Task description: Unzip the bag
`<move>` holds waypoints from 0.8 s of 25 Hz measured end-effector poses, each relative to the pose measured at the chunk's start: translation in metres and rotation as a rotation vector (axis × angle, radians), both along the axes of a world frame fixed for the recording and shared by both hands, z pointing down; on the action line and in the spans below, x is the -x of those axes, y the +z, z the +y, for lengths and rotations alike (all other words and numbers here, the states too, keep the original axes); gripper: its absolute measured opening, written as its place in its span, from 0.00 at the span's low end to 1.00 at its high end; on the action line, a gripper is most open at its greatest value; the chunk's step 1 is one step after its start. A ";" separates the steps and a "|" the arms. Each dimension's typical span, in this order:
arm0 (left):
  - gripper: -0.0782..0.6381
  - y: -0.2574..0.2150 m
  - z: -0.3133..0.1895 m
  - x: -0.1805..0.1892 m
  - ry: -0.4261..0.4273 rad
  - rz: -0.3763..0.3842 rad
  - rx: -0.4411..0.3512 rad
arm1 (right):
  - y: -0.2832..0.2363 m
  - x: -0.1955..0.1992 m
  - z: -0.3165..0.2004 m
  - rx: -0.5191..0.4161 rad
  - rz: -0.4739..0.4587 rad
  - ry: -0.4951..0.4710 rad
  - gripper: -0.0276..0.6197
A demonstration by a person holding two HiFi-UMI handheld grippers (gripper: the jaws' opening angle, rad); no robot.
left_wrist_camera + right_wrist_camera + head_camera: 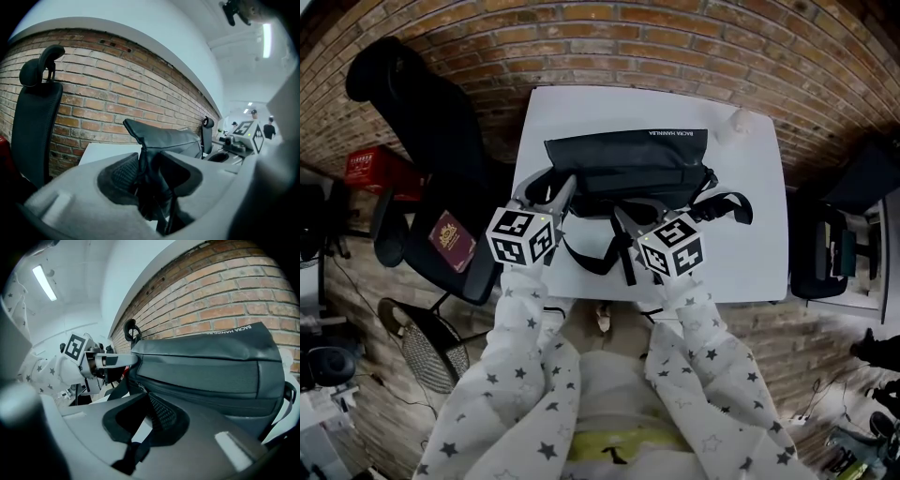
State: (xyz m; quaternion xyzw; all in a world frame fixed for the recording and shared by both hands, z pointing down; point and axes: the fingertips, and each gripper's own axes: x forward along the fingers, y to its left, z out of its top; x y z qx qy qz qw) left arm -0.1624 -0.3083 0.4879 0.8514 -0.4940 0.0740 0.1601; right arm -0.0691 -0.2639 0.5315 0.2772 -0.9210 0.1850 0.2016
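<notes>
Black bag (628, 167): lies on white desk (750, 253), near brick wall (656, 47). Left tongs (548, 192): pinching the bag's left end. Right tongs (637, 216): spread at the bag's front, black strap (592, 264) crossing between them. Beside desk: black chair (431, 150) bearing maroon booklet (452, 241); red box (373, 169).

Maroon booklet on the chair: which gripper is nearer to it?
Left. The left gripper grips the bag just right of the booklet; the right gripper is farther right, at the bag's front.
</notes>
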 end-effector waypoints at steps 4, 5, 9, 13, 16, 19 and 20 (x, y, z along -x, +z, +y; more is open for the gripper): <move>0.31 0.000 0.000 0.002 -0.018 -0.001 0.003 | -0.001 -0.008 -0.004 0.001 0.002 0.023 0.07; 0.31 0.000 0.000 0.003 -0.024 0.000 0.002 | -0.001 -0.010 -0.005 0.000 0.002 0.028 0.07; 0.31 0.000 0.000 0.006 -0.041 0.000 0.001 | -0.002 -0.016 -0.008 -0.001 0.003 0.046 0.07; 0.31 -0.001 0.000 0.008 -0.051 -0.007 0.000 | -0.003 -0.016 -0.008 -0.011 0.011 0.044 0.07; 0.31 0.000 0.001 0.010 -0.060 -0.011 0.002 | -0.003 -0.022 -0.012 -0.008 0.017 0.074 0.07; 0.31 0.000 0.000 0.011 -0.070 -0.014 0.002 | -0.005 -0.033 -0.017 -0.006 0.017 0.099 0.07; 0.31 -0.001 0.000 0.010 -0.073 -0.016 0.002 | -0.006 -0.037 -0.018 -0.009 0.020 0.105 0.07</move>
